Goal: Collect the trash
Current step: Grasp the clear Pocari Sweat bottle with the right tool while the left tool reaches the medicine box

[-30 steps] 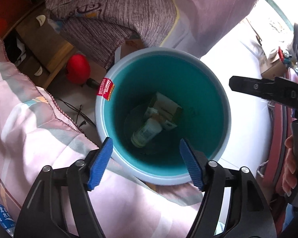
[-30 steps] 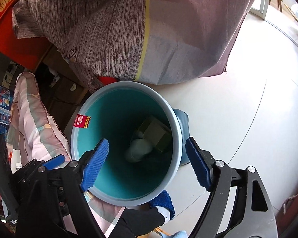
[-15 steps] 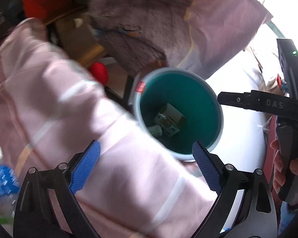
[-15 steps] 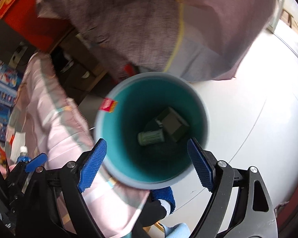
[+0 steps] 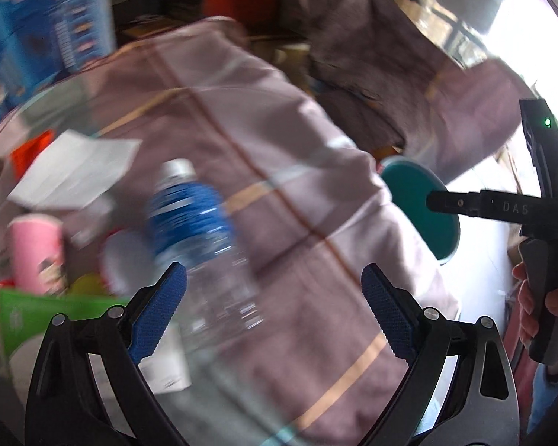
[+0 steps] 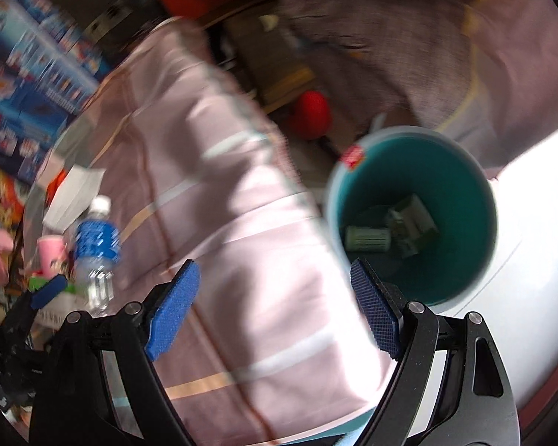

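Left gripper (image 5: 273,314): jaws spread wide, holding nothing. It hangs over a pink striped cloth (image 5: 279,193) that covers the bench. A water bottle (image 5: 197,230) with a blue label and white cap lies just ahead of the left blue pad, not touching it as far as the blur allows.

Right gripper (image 6: 275,312): jaws spread wide, holding nothing. It hangs over the same cloth (image 6: 241,223), with the right pad near the rim of the bin (image 6: 476,171).

The bin is teal inside with a pale rim and stands on the white floor (image 6: 532,260) beside the bench edge. At its bottom lie a small bottle (image 6: 368,238) and a crumpled carton (image 6: 413,223).

On the bench beyond the water bottle: a pink cup (image 5: 37,249), a white paper sheet (image 5: 74,171) and a green packet (image 5: 48,316). Blue boxes (image 6: 26,85) are stacked behind. A grey-brown cloth (image 6: 409,37) hangs above the bin; a red ball (image 6: 312,113) lies under it.
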The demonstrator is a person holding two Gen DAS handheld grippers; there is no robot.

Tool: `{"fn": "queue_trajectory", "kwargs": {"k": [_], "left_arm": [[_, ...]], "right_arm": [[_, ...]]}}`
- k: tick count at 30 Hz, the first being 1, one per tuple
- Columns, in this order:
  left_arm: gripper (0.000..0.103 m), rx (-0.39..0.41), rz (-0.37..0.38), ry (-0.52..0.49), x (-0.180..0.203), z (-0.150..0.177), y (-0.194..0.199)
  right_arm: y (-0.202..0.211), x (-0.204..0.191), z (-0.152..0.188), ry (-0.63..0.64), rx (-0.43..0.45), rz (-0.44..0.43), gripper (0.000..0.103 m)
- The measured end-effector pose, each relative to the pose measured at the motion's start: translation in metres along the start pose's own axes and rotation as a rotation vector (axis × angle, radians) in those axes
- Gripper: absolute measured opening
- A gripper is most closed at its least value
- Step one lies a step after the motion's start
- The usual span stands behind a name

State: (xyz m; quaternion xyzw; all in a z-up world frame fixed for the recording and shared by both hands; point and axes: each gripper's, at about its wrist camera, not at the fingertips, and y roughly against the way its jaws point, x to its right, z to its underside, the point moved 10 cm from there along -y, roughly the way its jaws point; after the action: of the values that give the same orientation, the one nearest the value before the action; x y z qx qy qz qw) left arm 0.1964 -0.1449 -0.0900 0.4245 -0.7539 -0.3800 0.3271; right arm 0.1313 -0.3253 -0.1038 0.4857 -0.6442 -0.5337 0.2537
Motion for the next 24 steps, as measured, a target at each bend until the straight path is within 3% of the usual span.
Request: {"fn": "queue_trajectory", "kwargs": {"k": [12,18,24], "left_arm": [[0.095,0.113,-0.059,0.205,-0.112,0.057,0.071],[0.095,0.197,-0.082,0.239,-0.128,0.075,0.086],[0.095,0.216,-0.065,0.273,-0.138,0.089,0.090]], "right_arm": [[-0.022,-0.118,0.022,0.183,-0.094,-0.059,0.080],[-0.038,-0.157,0.027,0.227,-0.132,-0.086,0.080],[-0.061,-0.182,0.028,0.271,-0.178,-0.095,0.080]]}}
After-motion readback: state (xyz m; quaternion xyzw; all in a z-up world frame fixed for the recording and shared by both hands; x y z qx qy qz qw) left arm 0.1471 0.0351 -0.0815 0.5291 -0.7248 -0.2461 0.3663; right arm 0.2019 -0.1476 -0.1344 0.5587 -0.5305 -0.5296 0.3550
